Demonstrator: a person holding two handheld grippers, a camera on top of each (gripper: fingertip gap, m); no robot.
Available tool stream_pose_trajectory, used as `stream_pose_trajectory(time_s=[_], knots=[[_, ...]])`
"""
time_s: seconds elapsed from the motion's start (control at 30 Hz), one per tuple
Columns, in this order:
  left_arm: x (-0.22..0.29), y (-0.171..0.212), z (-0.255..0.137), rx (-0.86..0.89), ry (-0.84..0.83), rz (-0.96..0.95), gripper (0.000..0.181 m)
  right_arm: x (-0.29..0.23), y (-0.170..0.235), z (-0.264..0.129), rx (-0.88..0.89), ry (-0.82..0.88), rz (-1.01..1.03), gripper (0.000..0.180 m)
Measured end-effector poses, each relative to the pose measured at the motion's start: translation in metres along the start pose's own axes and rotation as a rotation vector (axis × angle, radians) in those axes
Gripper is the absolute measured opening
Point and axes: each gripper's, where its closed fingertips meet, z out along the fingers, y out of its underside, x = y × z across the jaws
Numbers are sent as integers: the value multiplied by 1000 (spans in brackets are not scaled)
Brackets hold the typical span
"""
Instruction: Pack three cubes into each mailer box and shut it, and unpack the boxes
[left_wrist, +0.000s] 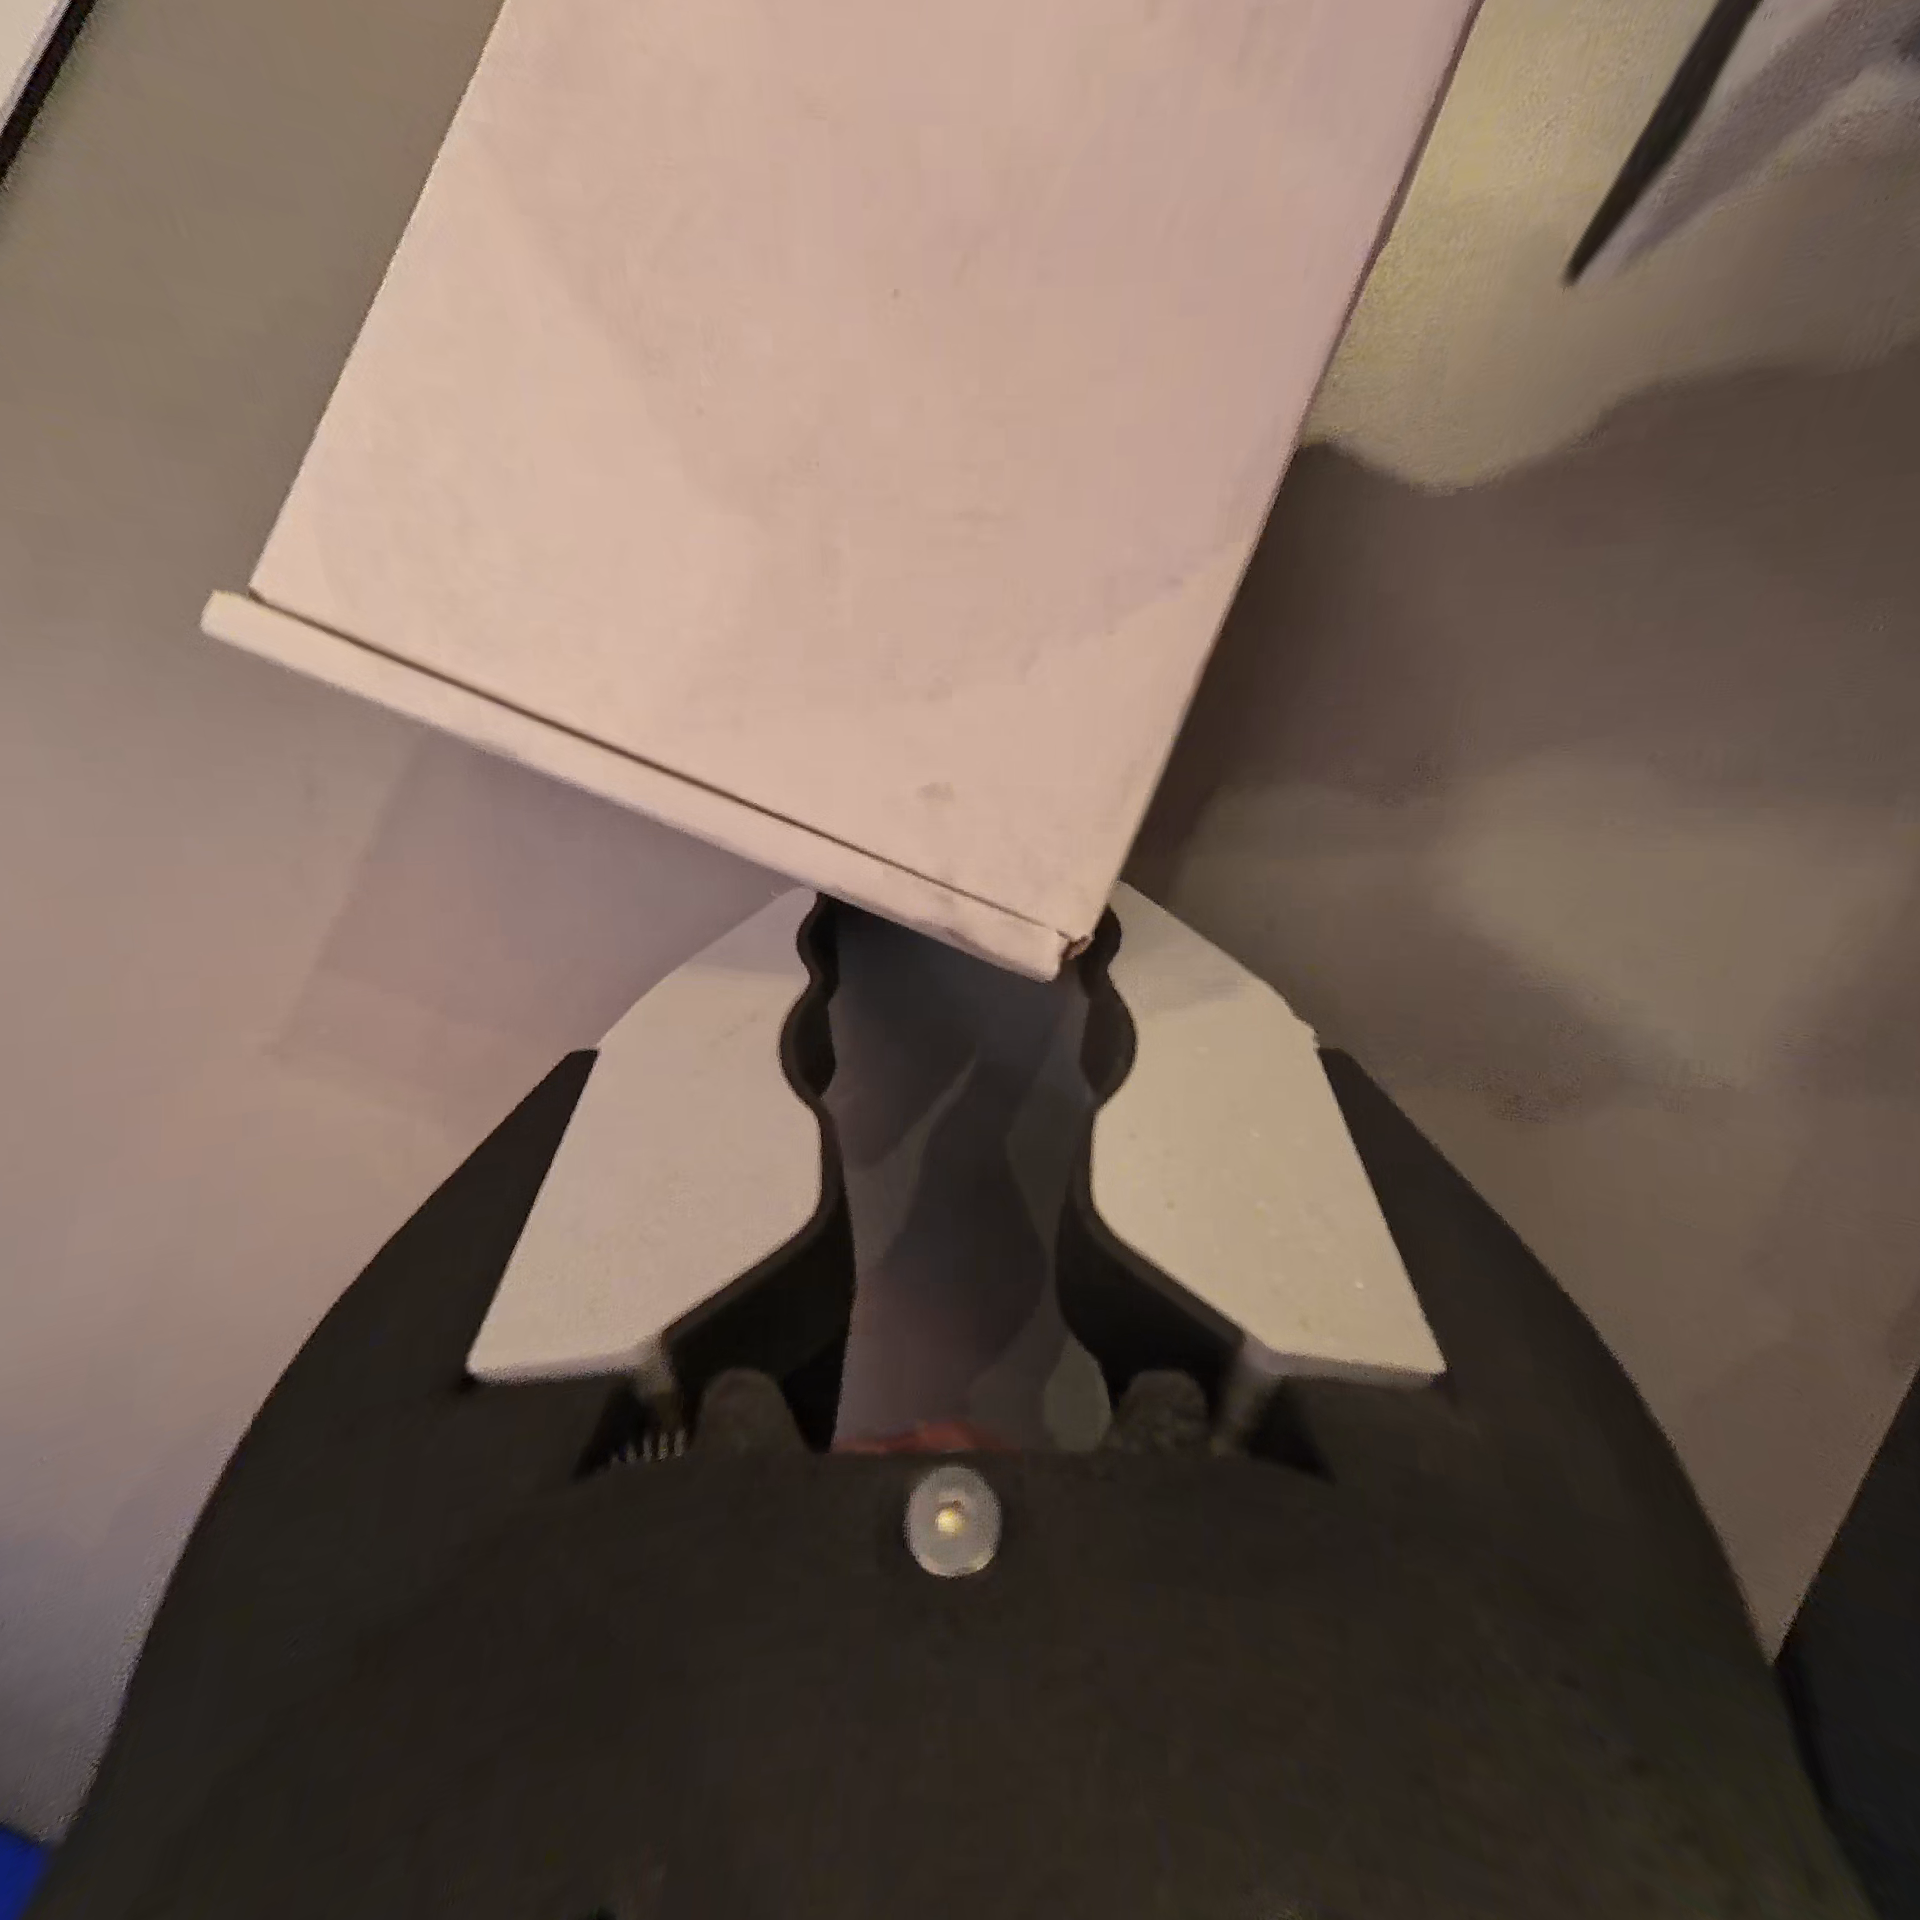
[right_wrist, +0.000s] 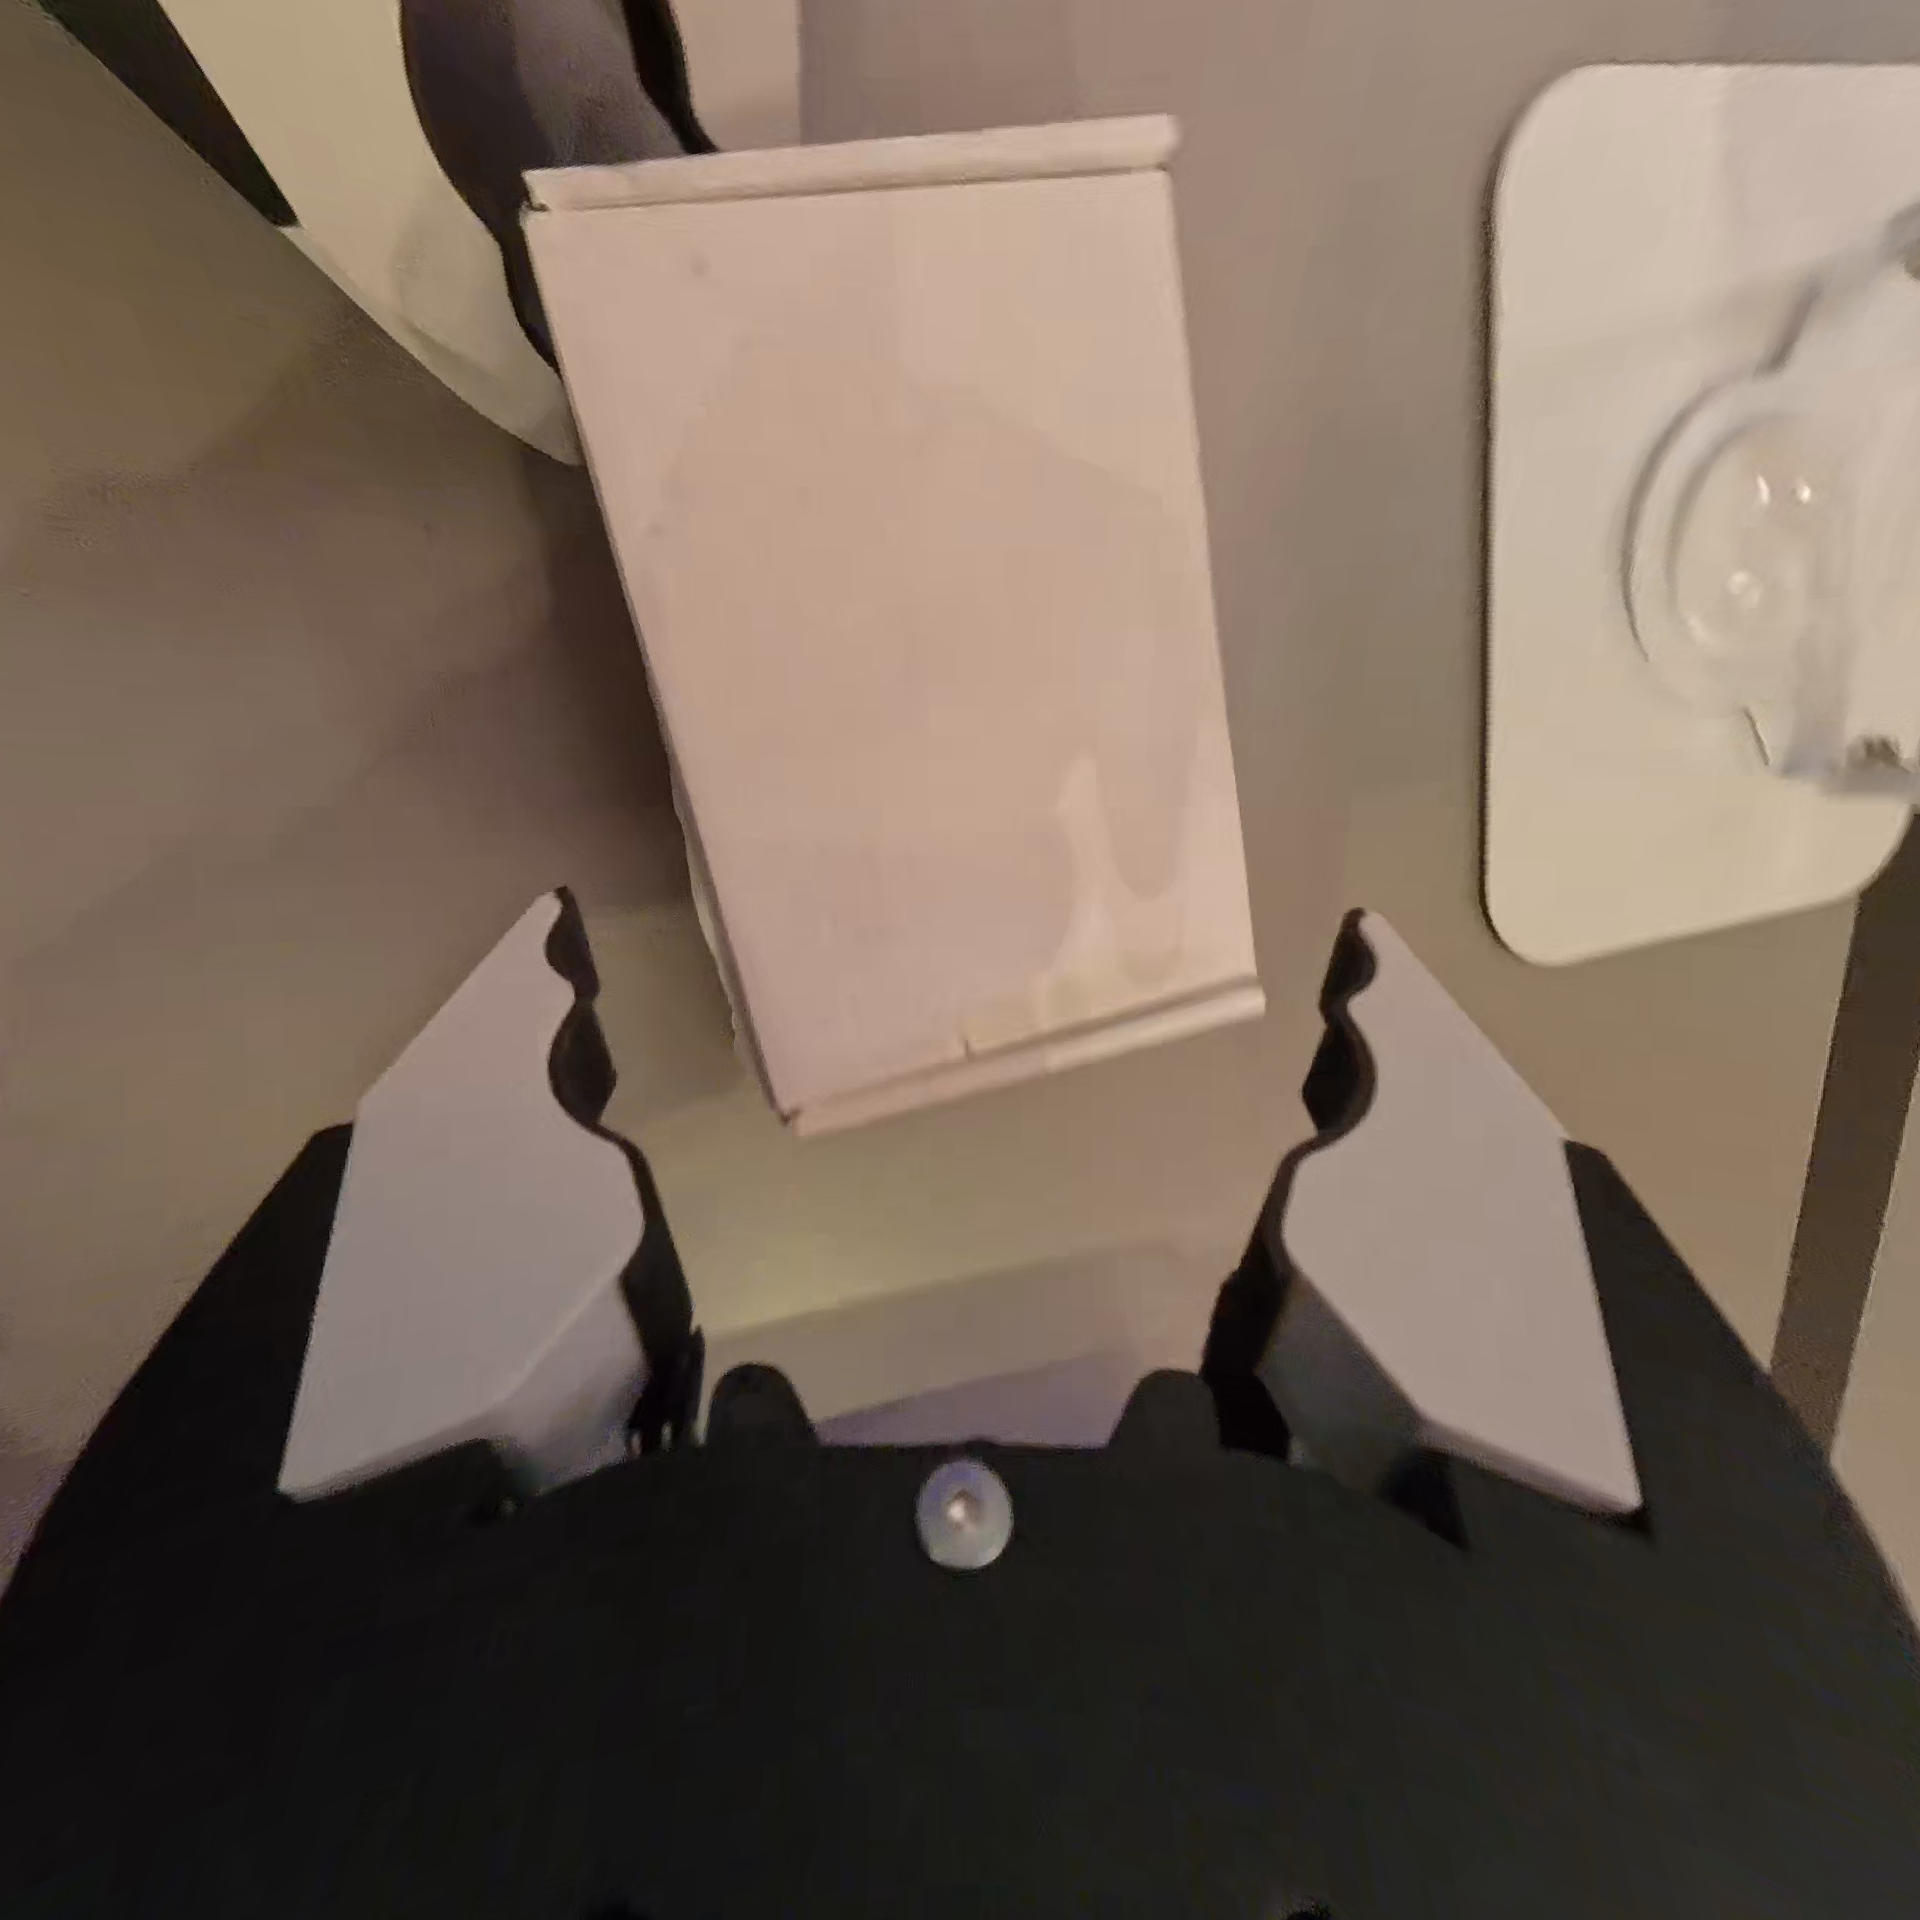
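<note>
Left gripper (left_wrist: 961, 961): jaws drawn close together, clenched on a lower flap of the white mailer box (left_wrist: 831, 416), whose near corner sits at the fingertips; the box rises tilted away from the camera, lid shut, lifted clear of the grey surface behind it. Right gripper (right_wrist: 961, 935): jaws spread wide, released, holding nothing — the same mailer box (right_wrist: 894, 582) hangs just ahead of its fingertips, its near edge between them without touching either. At the box's far end the left gripper (right_wrist: 540, 177) shows in part. To the right, well apart — a white rounded plate (right_wrist: 1621, 520) with a clear hook.
</note>
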Motion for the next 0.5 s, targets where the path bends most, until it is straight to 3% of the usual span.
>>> stream_pose_trajectory(time_s=[0.07, 0.2, 0.33, 0.4, 0.5], knots=[[0, -1, 0, 5, -2, 0, 44, -5, -7, 19, -53, -39, -70, 141], [0, -3, 2, 25, 3, -4, 44, -4, -6, 50, -148, -69, -128, 136], [-3, -3, 0, 37, 10, -31, 41, -1, -6, 51, -178, -68, -121, 134], [-5, -1, -1, 26, -13, -42, 59, -2, -5, 49, -170, -96, -76, 133], [-4, -2, -6, 55, -37, -53, 69, 0, -6, 46, -148, -123, 27, 133]])
